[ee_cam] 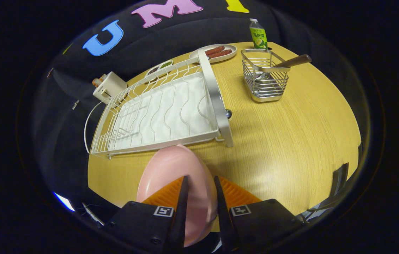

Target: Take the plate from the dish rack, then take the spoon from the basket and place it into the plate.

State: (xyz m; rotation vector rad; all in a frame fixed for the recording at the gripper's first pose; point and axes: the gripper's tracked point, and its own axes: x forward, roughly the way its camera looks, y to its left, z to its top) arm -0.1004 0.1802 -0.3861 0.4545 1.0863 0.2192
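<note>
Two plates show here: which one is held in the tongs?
The pink plate, clamped at its rim between the tongs, just in front of the dish rack. The white plate with sausages sits on the table's far side, beyond the rack.

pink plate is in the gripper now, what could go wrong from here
1. The gripper pinches the pink plate on edge, near its rim; it could pivot or slip before it is set flat on the table.
2. The plate hangs just ahead of the dish rack; a swing forward could knock the rack's near rail.
3. The spoon leans over the rim of the basket; pulling it sideways might tip the basket.
</note>
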